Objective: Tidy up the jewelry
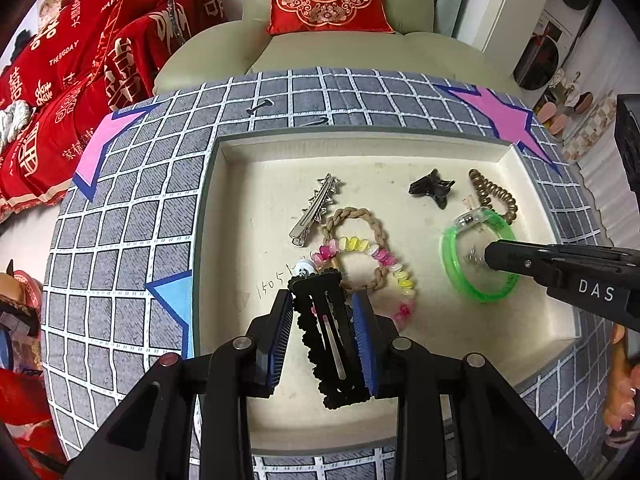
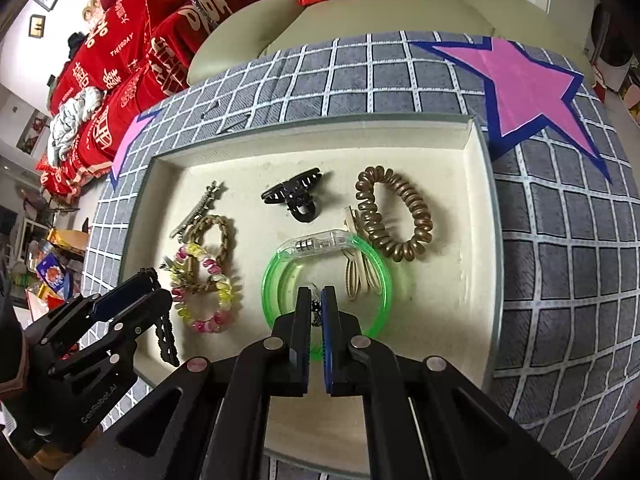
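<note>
My left gripper [image 1: 323, 298] is shut on a black scallop-edged snap hair clip [image 1: 330, 336], held low over the near left of the cream tray [image 1: 440, 328]. The right wrist view shows that gripper [image 2: 140, 284] at the left with the clip [image 2: 166, 340] hanging from it. My right gripper [image 2: 316, 292] is shut on a small silver-and-black trinket [image 2: 316, 307] inside the ring of the green bracelet [image 2: 382, 276]. Its tip [image 1: 490, 258] reaches in from the right above that bracelet [image 1: 450, 264].
In the tray lie a silver clip [image 1: 316, 210], a braided tie [image 1: 360, 220], a pastel bead bracelet [image 1: 384, 260], a black claw clip [image 2: 298, 196], a bronze spiral tie [image 2: 400, 216] and beige clips [image 2: 360, 276]. The tray rests on a grey checked cloth [image 2: 560, 280]; a sofa [image 1: 340, 48] is behind.
</note>
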`<state>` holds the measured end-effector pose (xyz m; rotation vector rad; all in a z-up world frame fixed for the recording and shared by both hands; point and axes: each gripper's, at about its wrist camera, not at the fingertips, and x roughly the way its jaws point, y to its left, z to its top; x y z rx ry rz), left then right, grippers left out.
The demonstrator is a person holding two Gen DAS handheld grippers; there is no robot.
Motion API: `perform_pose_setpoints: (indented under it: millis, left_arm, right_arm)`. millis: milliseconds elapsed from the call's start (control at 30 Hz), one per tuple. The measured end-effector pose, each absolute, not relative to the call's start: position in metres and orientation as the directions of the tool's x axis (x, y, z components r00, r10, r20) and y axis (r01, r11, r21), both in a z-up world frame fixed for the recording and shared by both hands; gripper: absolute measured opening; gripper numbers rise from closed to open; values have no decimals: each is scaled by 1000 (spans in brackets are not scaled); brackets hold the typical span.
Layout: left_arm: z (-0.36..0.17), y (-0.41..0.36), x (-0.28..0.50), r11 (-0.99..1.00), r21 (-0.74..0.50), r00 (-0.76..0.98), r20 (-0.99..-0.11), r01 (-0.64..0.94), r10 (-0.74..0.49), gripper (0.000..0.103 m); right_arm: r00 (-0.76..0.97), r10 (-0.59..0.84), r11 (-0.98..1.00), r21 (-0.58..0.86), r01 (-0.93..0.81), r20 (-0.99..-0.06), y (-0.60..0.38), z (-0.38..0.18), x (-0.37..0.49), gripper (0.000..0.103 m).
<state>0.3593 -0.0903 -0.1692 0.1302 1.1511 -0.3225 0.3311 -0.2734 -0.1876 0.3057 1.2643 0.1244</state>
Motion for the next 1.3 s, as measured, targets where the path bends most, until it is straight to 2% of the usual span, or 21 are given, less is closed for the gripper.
perform_pose_setpoints:
  millis: [467,667,733,767,800,833,867,900,933,1233,1267,1300]
  left_arm:
    - [-177,-99,359,945,12,365,-924,326,-114,40]
    - [-172,-100,358,948,24,376,-921,318,-102,40]
    - [-170,-99,357,948,25,381,-919,317,-103,40]
    - [-169,-99,357,948,26,383,-918,317,-103,40]
    - [-169,-100,356,948,29,385,-917,318,-101,40]
    - [-168,-100,356,947,33,388,-916,318,-98,47]
    - [-167,-100,356,948,38,391,-916,317,-94,72]
    - [-166,-99,356,950,45,401,-912,311,-88,82]
    - [-163,-99,354,952,54,425,-901,303,-84,86]
    - [-157,-100,353,948,40,417,-903,317,-101,86]
    - [-157,-101,352,947,43,414,-905,319,-99,87]
    - [-158,-100,352,946,45,409,-907,320,-95,92]
  right_arm:
    - [279,250,956,281,78,-927,-273,-200,330,6]
    - [292,285,942,322,90,-913,-276,-192,328,6]
    - [304,292,939,333,91,-907,-277,-186,326,9]
    - [309,293,937,336,95,-905,-278,-184,325,16]
    - [314,293,935,339,103,-903,-279,-182,324,30]
    - [318,294,932,343,113,-902,-281,-180,323,37]
    - [323,292,931,346,121,-900,-282,-179,322,44]
    - [329,286,930,344,132,-900,-284,-177,320,45]
    - [330,286,929,344,134,-900,-285,-176,319,45]
    - [328,250,938,312,153,-911,-291,-166,316,45]
    - [323,246,940,306,152,-914,-291,-165,315,45]
    - [318,243,941,302,151,-917,-290,-166,315,45]
